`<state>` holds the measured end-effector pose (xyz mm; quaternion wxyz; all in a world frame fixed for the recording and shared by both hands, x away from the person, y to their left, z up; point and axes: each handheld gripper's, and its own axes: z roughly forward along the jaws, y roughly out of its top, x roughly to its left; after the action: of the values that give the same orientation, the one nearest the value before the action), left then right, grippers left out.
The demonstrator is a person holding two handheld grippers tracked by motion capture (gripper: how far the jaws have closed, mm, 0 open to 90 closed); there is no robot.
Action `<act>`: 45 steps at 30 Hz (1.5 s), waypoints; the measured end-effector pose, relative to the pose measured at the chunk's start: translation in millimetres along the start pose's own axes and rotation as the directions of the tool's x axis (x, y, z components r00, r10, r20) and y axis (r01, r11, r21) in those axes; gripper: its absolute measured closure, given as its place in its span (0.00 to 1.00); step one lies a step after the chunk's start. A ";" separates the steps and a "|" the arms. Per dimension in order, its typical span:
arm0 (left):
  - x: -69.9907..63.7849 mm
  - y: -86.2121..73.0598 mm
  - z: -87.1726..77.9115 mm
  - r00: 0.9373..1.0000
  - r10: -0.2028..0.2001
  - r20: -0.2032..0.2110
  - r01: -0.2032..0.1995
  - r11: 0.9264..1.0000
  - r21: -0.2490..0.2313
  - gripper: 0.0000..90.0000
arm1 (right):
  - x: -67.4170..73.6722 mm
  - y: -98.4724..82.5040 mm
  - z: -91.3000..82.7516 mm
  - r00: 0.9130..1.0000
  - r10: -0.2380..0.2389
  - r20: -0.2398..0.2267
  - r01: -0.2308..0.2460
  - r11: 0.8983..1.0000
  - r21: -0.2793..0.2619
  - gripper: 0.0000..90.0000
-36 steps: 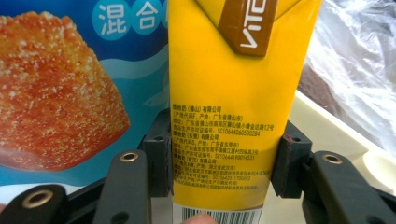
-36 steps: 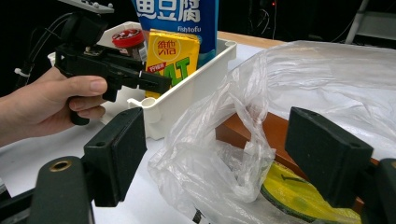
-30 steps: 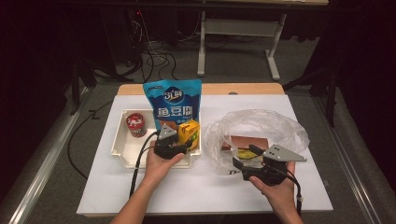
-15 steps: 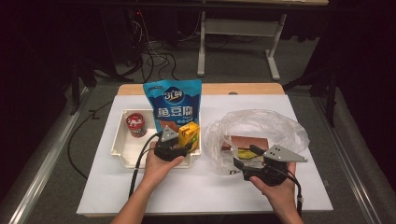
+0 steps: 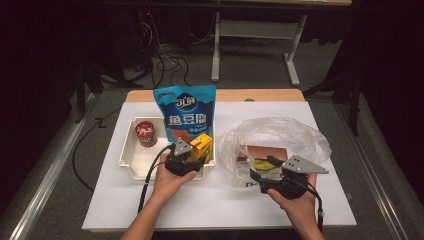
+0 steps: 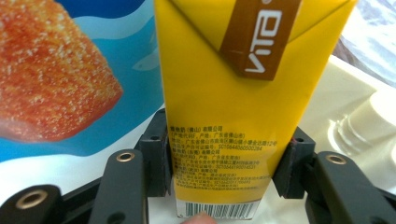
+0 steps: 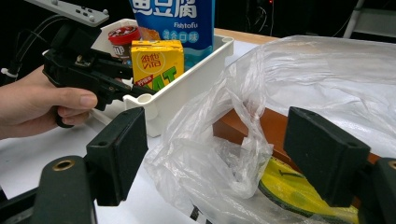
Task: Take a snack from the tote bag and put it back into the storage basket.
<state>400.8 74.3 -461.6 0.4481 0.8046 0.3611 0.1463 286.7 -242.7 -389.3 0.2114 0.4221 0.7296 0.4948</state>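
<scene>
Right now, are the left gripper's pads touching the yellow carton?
Touching. In the left gripper view the pads press both sides of the yellow carton, with no gap showing.

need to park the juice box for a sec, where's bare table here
Bare sheet runs along the near edge between the two hands, and along the far edge behind the plastic bag. The tray's left half has open floor in front of the red can. Crowded: the tray's right end, with the blue pouch and juice box, and the bag's mouth.
</scene>
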 end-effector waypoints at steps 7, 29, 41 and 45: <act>1.1 -1.0 0.9 1.000 0.027 0.005 -0.027 1.000 -0.001 0.55 | 0.2 -0.7 0.8 1.000 0.005 -0.001 -0.005 1.000 0.004 0.25; 1.4 -13.2 -52.5 0.995 -0.085 0.046 0.088 0.994 -0.072 0.60 | -0.6 -0.4 -2.4 1.000 0.001 0.004 -0.001 1.000 -0.007 0.25; 2.0 -17.4 -40.2 0.988 -0.154 0.010 0.154 0.987 -0.049 1.00 | -1.5 -1.5 -1.4 1.000 -0.001 0.008 0.001 1.000 -0.006 0.25; 6.4 -15.7 -34.1 0.987 -0.158 -0.027 0.157 0.987 -0.038 1.00 | -1.2 -1.8 -1.0 1.000 0.000 0.008 0.000 1.000 -0.004 0.25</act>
<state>379.1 105.2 -456.2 0.4670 0.7632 0.4276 0.1288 286.0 -244.5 -390.6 0.2150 0.4237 0.7277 0.4947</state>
